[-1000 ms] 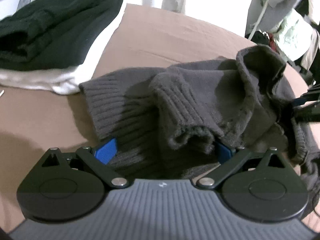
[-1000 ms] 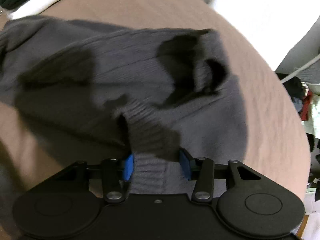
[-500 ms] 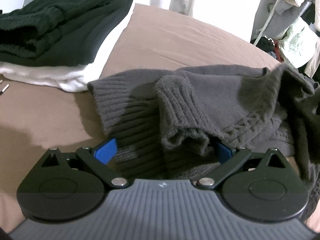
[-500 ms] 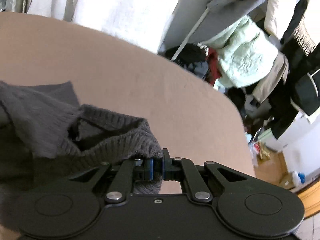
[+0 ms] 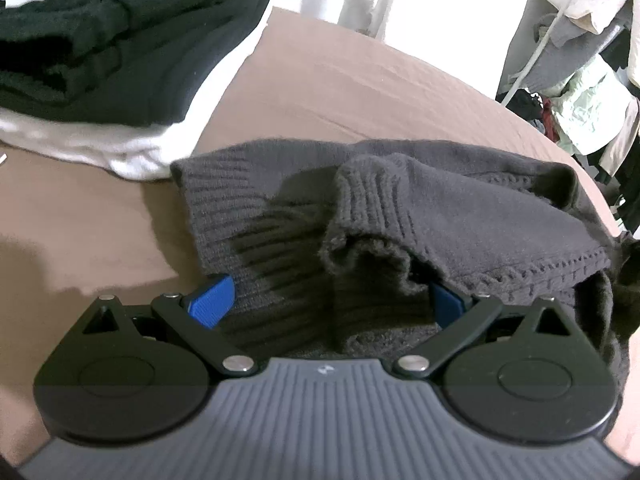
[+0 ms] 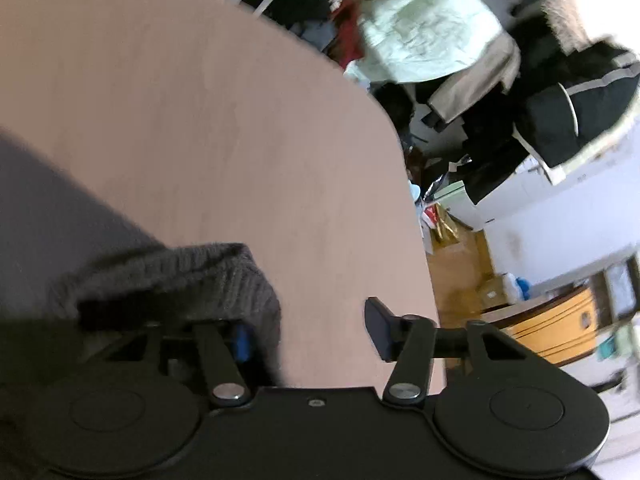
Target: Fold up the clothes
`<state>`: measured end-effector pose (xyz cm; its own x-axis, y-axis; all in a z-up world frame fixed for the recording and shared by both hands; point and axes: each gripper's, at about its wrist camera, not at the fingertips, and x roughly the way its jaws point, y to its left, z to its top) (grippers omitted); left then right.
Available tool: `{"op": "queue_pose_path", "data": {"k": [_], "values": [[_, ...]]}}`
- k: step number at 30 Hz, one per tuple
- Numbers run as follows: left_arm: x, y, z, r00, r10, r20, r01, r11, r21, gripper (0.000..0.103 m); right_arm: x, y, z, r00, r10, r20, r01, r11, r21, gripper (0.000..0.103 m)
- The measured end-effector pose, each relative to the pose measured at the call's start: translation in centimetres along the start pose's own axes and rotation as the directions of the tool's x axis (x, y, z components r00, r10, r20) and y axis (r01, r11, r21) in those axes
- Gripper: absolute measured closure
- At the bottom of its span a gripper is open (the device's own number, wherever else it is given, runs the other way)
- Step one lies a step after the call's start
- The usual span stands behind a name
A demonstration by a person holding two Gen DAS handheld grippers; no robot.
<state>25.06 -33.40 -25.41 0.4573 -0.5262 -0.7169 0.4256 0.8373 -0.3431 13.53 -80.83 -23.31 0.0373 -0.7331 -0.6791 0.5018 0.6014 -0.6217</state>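
Note:
A dark grey knitted sweater lies crumpled on a brown bed sheet. Its ribbed cuff is folded back over the body. My left gripper rests low over the near part, jaws wide apart, with the knit bunched between the blue pads; they do not squeeze it. In the right wrist view a ribbed edge of the sweater drapes over the left finger of my right gripper. Its jaws are opening, and only bare sheet shows in the gap between them.
A folded black garment sits on a folded white one at the far left of the bed. Beyond the bed's right edge hang and lie piled clothes. Wooden furniture stands on the floor there.
My right gripper swung right toward the bed's edge, drew the sweater's end out and then opened. In the left view the raised right side now lies flatter. My left gripper stayed put.

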Motion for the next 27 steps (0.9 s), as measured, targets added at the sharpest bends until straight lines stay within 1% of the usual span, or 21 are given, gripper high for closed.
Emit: {"op": "queue_pose_path", "data": {"k": [2,3,4,6,7,8,9,10,11,12,14,15,16,18,20,22,24,26,27], "values": [[0.2,0.3,0.0,1.000,-0.017,-0.006,0.016,1.000,-0.020,0.002,-0.4,0.4,-0.1,0.999,0.030,-0.011,-0.031,0.999,-0.022,0.044],[0.3,0.5,0.1,1.000,-0.025,-0.008,0.025,0.999,-0.031,0.002,-1.6,0.2,-0.2,0.997,0.078,0.019,-0.078,0.997,0.004,0.043],[0.4,0.6,0.1,0.999,-0.035,-0.008,0.035,0.998,-0.043,0.002,-2.8,0.0,-0.2,0.989,0.138,0.060,-0.140,0.990,0.029,0.043],[0.4,0.8,0.0,0.999,-0.054,0.006,0.054,0.997,-0.055,0.006,-5.1,0.2,-0.7,0.960,0.243,0.139,-0.251,0.967,0.040,0.042],[0.3,0.7,0.0,0.998,-0.059,0.015,0.059,0.997,-0.043,0.007,-6.3,0.3,-1.1,0.941,0.289,0.175,-0.300,0.953,0.037,0.042],[0.2,0.6,0.0,0.998,-0.063,0.024,0.064,0.997,-0.031,0.017,-7.3,0.6,-1.5,0.920,0.333,0.205,-0.346,0.938,0.028,0.039],[0.1,0.4,0.0,0.997,-0.065,0.033,0.065,0.998,-0.012,0.034,-8.1,1.0,-2.0,0.898,0.376,0.226,-0.389,0.921,0.011,0.036],[-0.2,0.0,0.0,0.997,-0.061,0.042,0.060,0.998,0.021,0.043,-9.0,1.4,-2.4,0.874,0.418,0.247,-0.430,0.903,-0.006,0.035],[-0.5,-0.6,-0.1,0.997,-0.057,0.055,0.054,0.997,0.057,0.058,-9.7,1.8,-3.0,0.852,0.457,0.255,-0.467,0.884,-0.021,0.035],[-0.8,-1.2,-0.1,0.996,-0.058,0.067,0.052,0.995,0.086,0.070,-10.0,2.4,-3.7,0.835,0.491,0.248,-0.499,0.866,-0.032,0.035],[-1.1,-1.9,-0.2,0.994,-0.073,0.082,0.064,0.992,0.109,0.075,-10.7,3.3,-5.1,0.800,0.554,0.232,-0.558,0.828,-0.052,0.035],[-1.2,-2.2,-0.2,0.993,-0.080,0.088,0.069,0.991,0.116,0.079,-10.8,3.9,-5.7,0.786,0.579,0.218,-0.581,0.812,-0.060,0.035],[-1.4,-2.3,-0.2,0.992,-0.080,0.097,0.068,0.990,0.123,0.081,-10.9,4.5,-6.3,0.772,0.602,0.204,-0.602,0.795,-0.068,0.035],[-1.8,-2.3,-0.1,0.990,-0.088,0.113,0.073,0.990,0.124,0.083,-11.3,5.9,-7.6,0.744,0.645,0.177,-0.641,0.763,-0.085,0.035],[-2.2,-2.1,0.0,0.987,-0.101,0.121,0.087,0.990,0.113,0.083,-11.2,6.5,-8.3,0.713,0.684,0.155,-0.684,0.727,-0.064,0.035],[-2.5,-1.8,0.1,0.985,-0.124,0.120,0.115,0.990,0.084,0.083,-10.9,6.3,-8.8,0.667,0.731,0.143,-0.739,0.674,0.001,0.035],[-2.8,-1.5,0.2,0.982,-0.148,0.120,0.142,0.988,0.055,0.083,-9.7,5.4,-8.5,0.612,0.777,0.148,-0.790,0.606,0.088,0.035],[-3.3,-1.4,0.0,0.978,-0.165,0.127,0.160,0.986,0.051,0.083,-9.1,4.7,-8.7,0.549,0.820,0.162,-0.832,0.519,0.198,0.034],[-3.5,-1.5,0.0,0.974,-0.186,0.131,0.181,0.982,0.046,0.083,-8.4,4.5,-8.7,0.509,0.844,0.167,-0.850,0.464,0.250,0.033]]}}
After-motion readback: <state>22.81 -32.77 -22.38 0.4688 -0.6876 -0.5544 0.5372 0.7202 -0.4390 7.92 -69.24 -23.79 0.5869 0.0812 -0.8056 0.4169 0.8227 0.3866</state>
